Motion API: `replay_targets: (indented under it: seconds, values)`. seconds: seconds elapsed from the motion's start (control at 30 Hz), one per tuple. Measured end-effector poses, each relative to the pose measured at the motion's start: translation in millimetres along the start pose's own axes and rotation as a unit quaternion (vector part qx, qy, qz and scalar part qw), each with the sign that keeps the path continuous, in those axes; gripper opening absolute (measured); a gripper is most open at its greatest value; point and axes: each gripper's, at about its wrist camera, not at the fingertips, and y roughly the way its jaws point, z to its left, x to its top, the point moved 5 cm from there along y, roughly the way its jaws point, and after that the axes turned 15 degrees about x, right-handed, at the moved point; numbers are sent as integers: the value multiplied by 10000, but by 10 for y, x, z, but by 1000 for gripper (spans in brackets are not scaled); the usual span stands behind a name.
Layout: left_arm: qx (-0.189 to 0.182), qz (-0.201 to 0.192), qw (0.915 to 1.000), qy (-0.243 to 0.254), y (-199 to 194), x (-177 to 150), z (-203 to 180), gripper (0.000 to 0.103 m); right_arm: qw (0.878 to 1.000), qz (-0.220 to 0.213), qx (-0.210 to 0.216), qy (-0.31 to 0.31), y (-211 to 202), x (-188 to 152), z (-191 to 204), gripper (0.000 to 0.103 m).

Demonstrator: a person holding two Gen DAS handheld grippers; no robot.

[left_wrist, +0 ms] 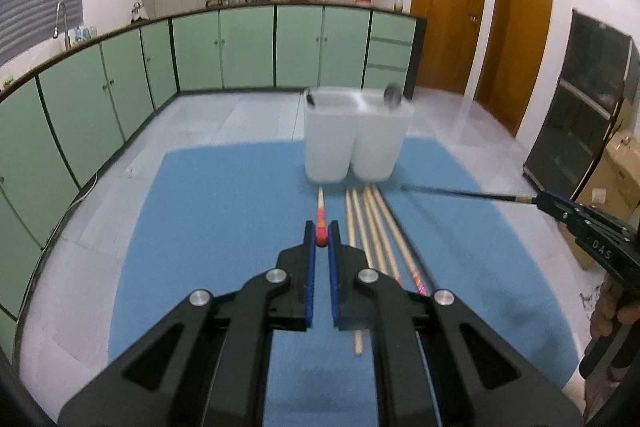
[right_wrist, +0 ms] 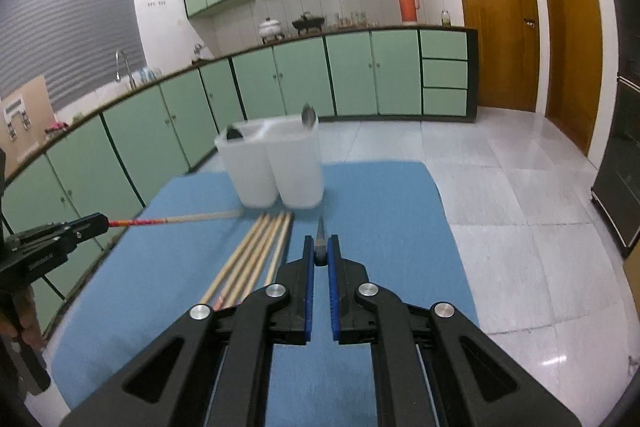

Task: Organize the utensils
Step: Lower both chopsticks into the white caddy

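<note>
Left gripper [left_wrist: 321,239]: pinched on the red-ended chopstick [left_wrist: 320,217], gripped at its painted end, clear of the mat.
Right gripper [right_wrist: 321,253]: pinched on a dark, thin utensil [right_wrist: 320,231], held by one end; in the left view a long dark rod [left_wrist: 460,193] reaching out toward the holder.
Holder [left_wrist: 356,143]: white, two compartments side by side, upright at the far edge of the blue mat [left_wrist: 224,227]; dead ahead of both grippers.
Holder contents: a spoon bowl [left_wrist: 391,95] sticking up from the right compartment; something dark at the left compartment's rim, too small to name.
Key relation: both held sticks point lengthwise away from the grippers toward the holder, tips just short of it and below its rim.
Long axis: near level, tilted slightly down; probably to be tipped upright, tip down, before entering an opening.
Nearer hand: left lines up with the left compartment, right with the right one; neither clearly closer.
Loose chopsticks [left_wrist: 372,227]: four pale ones flat on the mat between the grippers, parallel, ends just in front of the holder.
Stage, as judged: lift under way, drop-in not yet done.
Risk: tip catching the holder wall and tipping the light holder.
</note>
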Motion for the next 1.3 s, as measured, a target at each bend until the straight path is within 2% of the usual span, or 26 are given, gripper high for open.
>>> replay_targets:
  seconds: [0.17, 0.4, 0.9, 1.1, 1.3]
  values:
    - [-47, -235, 9997, -52, -74, 277, -43, 5, 9998, -164, 118, 22, -59, 349, 17, 6]
    - [-81, -526, 9984, -173, -138, 589, -49, 5, 9992, -178, 333, -92, -33, 836, 78, 6]
    - [-178, -1095, 9935, -239, -304, 1091, -55, 5, 9950, -277, 793, -550, 12, 1444, 353, 6]
    - [-239, -1625, 9856, -393, -513, 1526, -38, 5, 9897, -607, 1107, -675, -80, 1912, 487, 6]
    - [-323, -2151, 9751, -437, -599, 2015, -172, 5, 9842, -1022, 1115, -917, -72, 2499, 582, 6]
